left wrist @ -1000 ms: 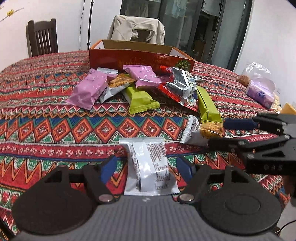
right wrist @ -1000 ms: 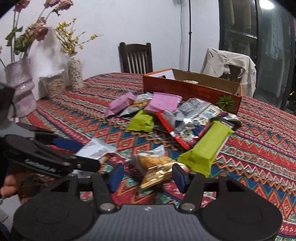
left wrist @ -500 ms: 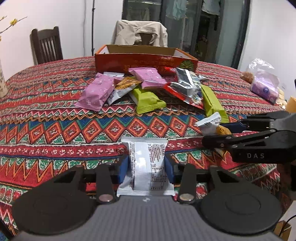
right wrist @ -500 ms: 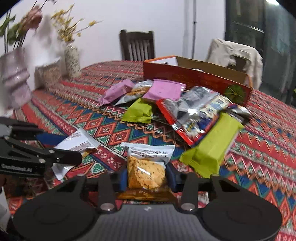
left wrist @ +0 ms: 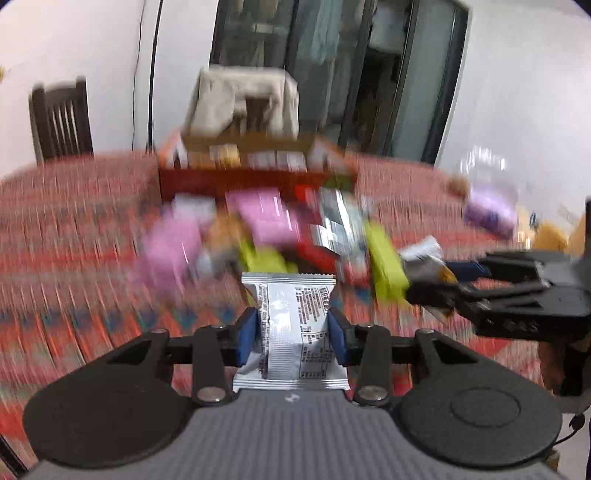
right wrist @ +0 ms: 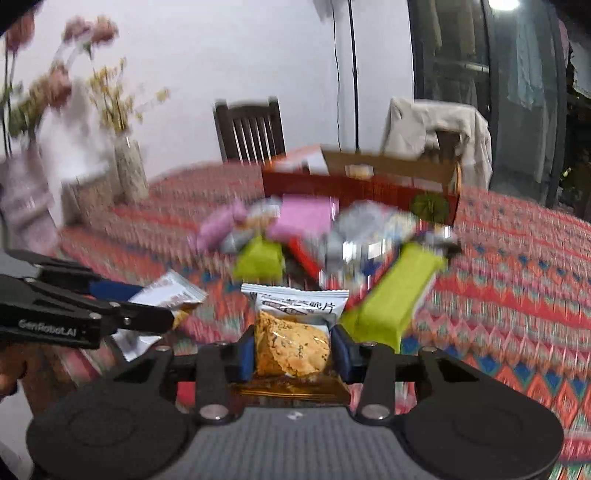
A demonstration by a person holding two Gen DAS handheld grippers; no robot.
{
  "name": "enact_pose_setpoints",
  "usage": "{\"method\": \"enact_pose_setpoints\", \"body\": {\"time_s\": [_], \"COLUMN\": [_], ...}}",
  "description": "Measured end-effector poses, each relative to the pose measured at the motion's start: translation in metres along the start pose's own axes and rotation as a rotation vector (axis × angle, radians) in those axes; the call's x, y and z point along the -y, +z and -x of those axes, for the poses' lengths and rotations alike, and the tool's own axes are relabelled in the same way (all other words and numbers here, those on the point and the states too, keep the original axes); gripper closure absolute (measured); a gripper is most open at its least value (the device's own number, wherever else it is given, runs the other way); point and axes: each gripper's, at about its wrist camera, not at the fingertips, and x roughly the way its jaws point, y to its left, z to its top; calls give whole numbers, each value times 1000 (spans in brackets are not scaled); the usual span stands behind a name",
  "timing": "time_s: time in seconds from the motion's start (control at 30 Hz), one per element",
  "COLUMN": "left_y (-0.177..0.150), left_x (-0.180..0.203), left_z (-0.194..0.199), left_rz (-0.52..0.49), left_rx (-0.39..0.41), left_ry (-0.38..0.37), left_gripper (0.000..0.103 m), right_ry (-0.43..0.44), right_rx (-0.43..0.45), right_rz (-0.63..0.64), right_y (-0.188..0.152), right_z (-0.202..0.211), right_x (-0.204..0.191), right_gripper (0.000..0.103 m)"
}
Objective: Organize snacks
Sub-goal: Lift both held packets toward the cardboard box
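Grippers angled downward, each gripping packet.

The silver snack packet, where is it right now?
In the left wrist view, the silver snack packet sits clamped in the left gripper, near the green bar.

indoor light, heavy motion blur

both views are evenly lit by soft room light; a bright ceiling lamp glares at the far right top of the right view. the patterned tablecloth and the far snack pile smear with motion blur, while each near gripper body stays sharp. fisheye bending curves the walls, and the corners go dark.
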Motion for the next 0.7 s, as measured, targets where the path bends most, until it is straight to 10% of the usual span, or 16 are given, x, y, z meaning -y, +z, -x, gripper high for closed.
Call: {"method": "enact_pose_setpoints", "body": {"time_s": [0.3, 0.7], "left_y": [174, 248], "left_x": [-65, -135], "left_z": [-79, -303], "left_rz": [-9, 11], "left_rx": [81, -96], "left_ry": [86, 159], "left_gripper": [61, 61], "right_ry": [-42, -102], "right_rx": [204, -76], "right_rz": [33, -122], "right_y": [138, 274], "right_z": [-10, -276], "right_x": [60, 154], "right_gripper": [62, 62]}}
